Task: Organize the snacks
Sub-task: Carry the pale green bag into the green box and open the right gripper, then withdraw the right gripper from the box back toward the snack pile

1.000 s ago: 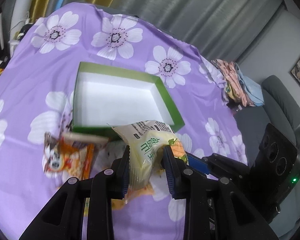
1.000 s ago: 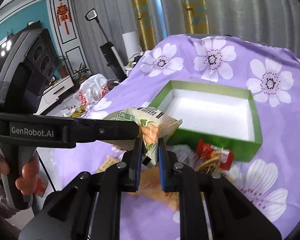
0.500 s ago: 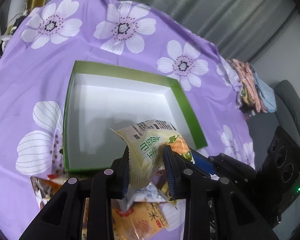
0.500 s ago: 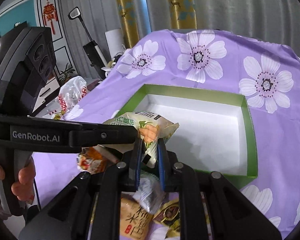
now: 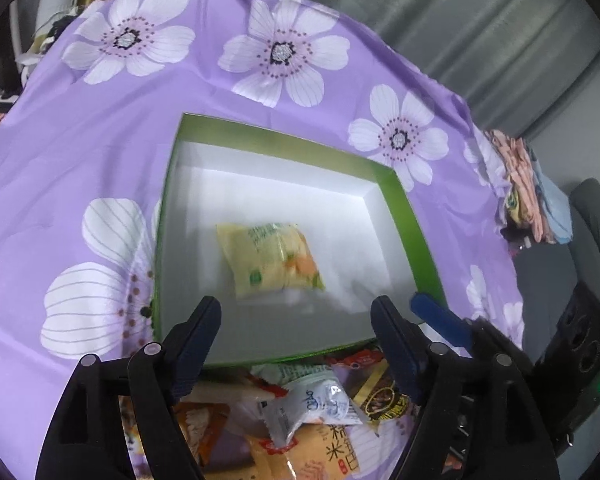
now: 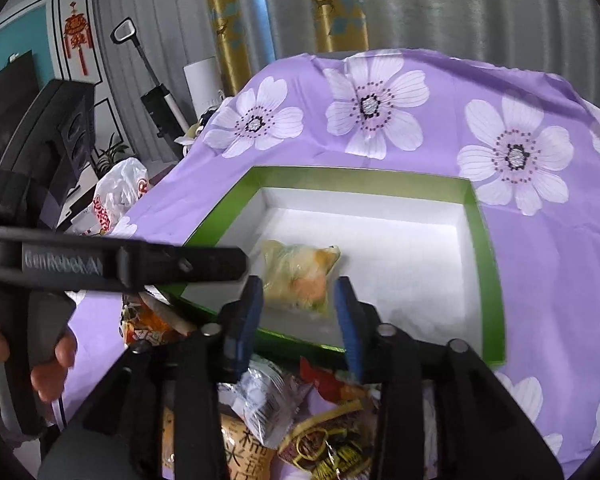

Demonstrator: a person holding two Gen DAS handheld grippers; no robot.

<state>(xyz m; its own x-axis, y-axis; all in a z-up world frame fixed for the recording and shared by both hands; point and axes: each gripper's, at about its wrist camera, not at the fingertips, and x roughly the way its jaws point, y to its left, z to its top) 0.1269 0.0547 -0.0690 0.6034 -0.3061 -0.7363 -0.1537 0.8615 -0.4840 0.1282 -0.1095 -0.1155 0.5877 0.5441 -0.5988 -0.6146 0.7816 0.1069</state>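
Observation:
A yellow-green snack packet (image 5: 269, 257) lies on the white floor of the green-rimmed box (image 5: 400, 204), near its front half. In the right wrist view the same snack packet (image 6: 300, 276) shows blurred inside the green box (image 6: 488, 248). My left gripper (image 5: 296, 310) hangs over the box's near edge, its jaws opening wide with nothing between them. My right gripper (image 6: 298, 300) is just above the near rim, its jaws opening too, and the packet sits beyond the pads, free of them. A pile of snack packets (image 5: 312, 400) lies on the cloth in front of the box.
The purple flowered cloth (image 5: 80, 152) covers the table. The left gripper's body (image 6: 112, 266) and a hand (image 6: 56, 364) cross the left side of the right wrist view. Folded clothes (image 5: 520, 176) and a grey chair (image 5: 596, 220) stand at the right. A white plastic bag (image 6: 118, 196) sits at the left.
Both grippers held the yellow-green packet over the box's near edge; both have let go, their jaws spread apart, and the packet has dropped onto the box floor.

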